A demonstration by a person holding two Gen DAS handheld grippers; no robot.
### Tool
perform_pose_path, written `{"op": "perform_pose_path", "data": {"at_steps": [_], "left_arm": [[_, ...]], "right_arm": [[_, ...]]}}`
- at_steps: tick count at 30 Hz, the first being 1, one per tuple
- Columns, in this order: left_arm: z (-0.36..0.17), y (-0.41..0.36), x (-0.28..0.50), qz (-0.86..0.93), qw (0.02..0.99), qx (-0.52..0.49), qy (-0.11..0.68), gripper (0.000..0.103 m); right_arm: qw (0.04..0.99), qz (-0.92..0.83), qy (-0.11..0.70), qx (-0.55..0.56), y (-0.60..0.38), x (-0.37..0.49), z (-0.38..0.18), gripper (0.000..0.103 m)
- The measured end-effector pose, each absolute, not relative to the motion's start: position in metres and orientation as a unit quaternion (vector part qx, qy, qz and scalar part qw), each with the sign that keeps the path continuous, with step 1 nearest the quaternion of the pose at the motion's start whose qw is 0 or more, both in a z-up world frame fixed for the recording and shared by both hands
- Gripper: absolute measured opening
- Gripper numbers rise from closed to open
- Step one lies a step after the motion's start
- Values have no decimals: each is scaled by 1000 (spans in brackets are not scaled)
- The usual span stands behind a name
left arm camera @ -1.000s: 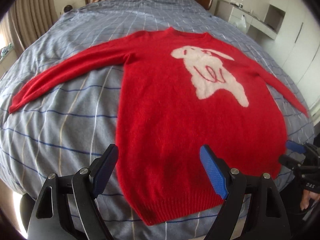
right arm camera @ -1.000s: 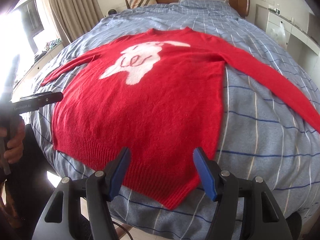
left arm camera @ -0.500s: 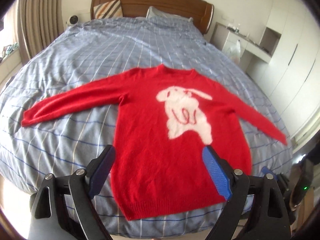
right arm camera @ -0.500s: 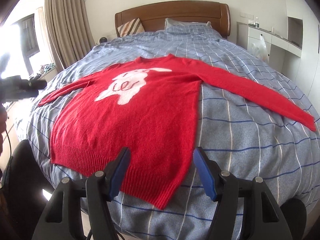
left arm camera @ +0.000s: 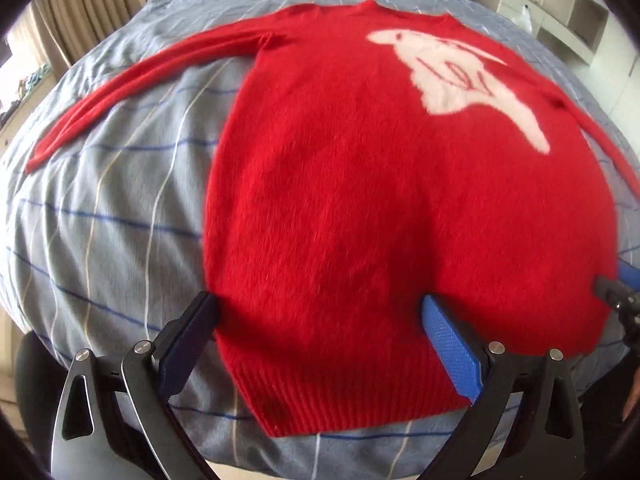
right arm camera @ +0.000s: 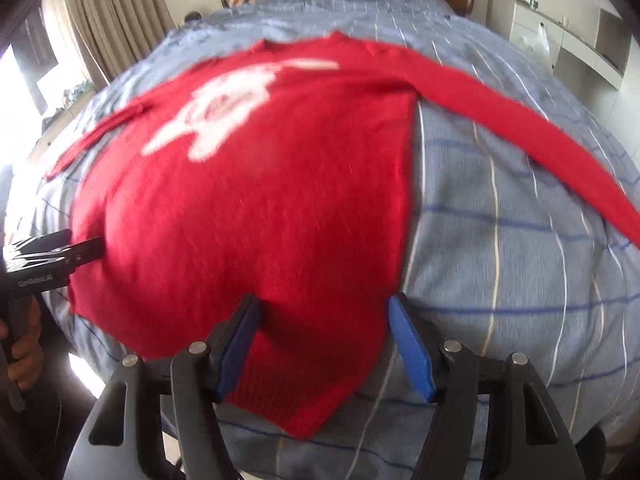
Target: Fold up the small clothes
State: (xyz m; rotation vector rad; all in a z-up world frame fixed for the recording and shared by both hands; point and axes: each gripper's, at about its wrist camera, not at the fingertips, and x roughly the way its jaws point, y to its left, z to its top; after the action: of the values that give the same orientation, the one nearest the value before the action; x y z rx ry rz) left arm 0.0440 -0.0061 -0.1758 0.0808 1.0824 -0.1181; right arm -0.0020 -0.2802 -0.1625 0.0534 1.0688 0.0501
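A red sweater with a white animal figure on the chest lies spread flat on the bed, face up, sleeves stretched out toward both side edges and its ribbed hem at the foot edge, nearest the person.

Since a second ago, both hands have come closer to the sweater: it fills much more of each wrist view than half a second back, and both pictures are blurred with motion. The left tool has just been opening its jaws, which now stand wide apart with the hem's left corner showing between them; the pads are not pressing on the cloth. The right tool hangs with its jaws apart at much the same width as before, framing the hem's right corner, again with nothing clamped. In the right wrist view the left tool shows at the far left with a hand on its handle, level with the sweater's left side.

Nothing is folded yet. The two tools seem to be lining up on the two bottom corners, so a likely first step is to pinch both and carry the hem up toward the neckline. The knit looks thick and fuzzy, so a shallow bite may slip.
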Motion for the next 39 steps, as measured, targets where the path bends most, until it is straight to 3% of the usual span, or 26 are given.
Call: {"op": "perform_pose_path", "data": {"at_steps": [5, 8, 17, 26, 32, 39], "left_arm": [[-187, 10, 23, -71, 834, 24, 547, 101], [-164, 16, 13, -80, 851, 25, 519, 100], [-103, 49, 49, -21, 912, 0, 409, 101], [-162, 79, 95, 15, 897, -26, 441, 103], [-164, 73, 88, 19, 908, -19, 419, 103], [-154, 83, 83, -1, 911, -35, 411, 103]], "right_arm": [[838, -4, 544, 35, -284, -30, -179, 66], [831, -6, 551, 73, -293, -42, -172, 66], [893, -44, 445, 45, -312, -41, -106, 66], [910, -77, 397, 95, -329, -25, -109, 66], [897, -85, 417, 122, -339, -35, -128, 66], [889, -110, 383, 226, -415, -40, -115, 66]]}}
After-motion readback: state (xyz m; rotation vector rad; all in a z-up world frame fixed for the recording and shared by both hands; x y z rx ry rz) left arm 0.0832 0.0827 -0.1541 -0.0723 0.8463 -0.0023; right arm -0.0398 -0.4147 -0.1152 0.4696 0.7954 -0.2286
